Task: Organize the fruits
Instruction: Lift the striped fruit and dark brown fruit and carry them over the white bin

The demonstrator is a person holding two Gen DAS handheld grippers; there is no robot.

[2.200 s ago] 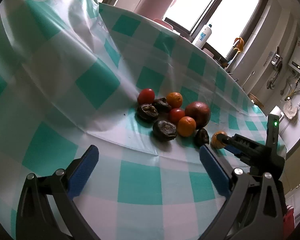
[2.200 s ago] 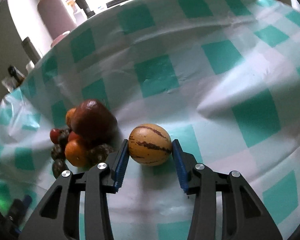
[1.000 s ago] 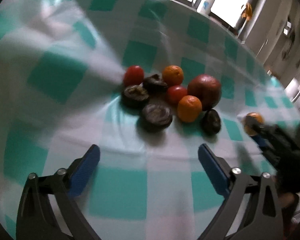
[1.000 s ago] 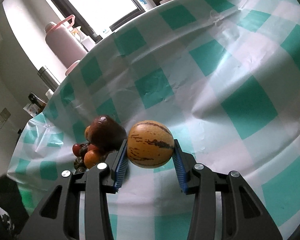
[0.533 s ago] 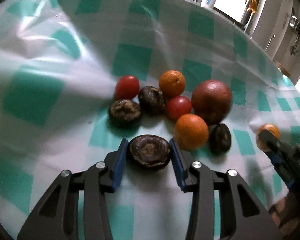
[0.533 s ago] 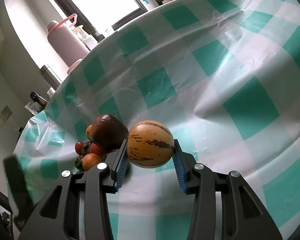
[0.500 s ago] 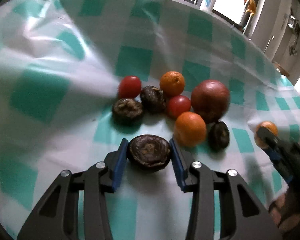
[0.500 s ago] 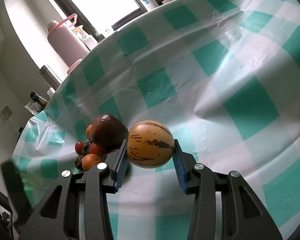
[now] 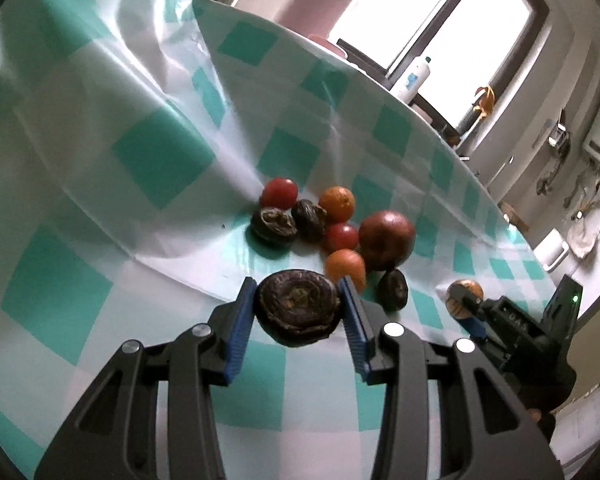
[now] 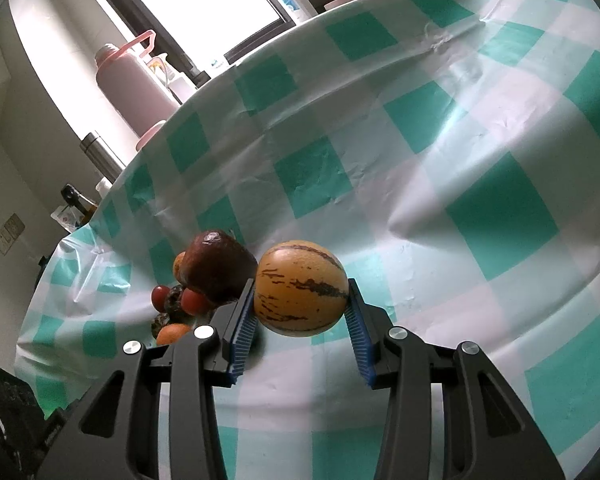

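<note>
Left gripper: closed onto a dark wrinkled fruit, which is clamped between the two blue pads; black finger arms are angled forward over the tablecloth.
Left pads: both are pressed against the fruit's sides.
Right gripper: closed around a yellow striped melon, which is held at its widest part.
Right gripper, from the left wrist view: seen at the far right, low over the cloth.

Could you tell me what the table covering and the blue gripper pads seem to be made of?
Covering: probably thin plastic or vinyl sheet, glossy; it shows sharp creases and sheen from the window.
Pads on the left gripper: likely rubber or soft plastic, matte, with fine ribbing.
</note>
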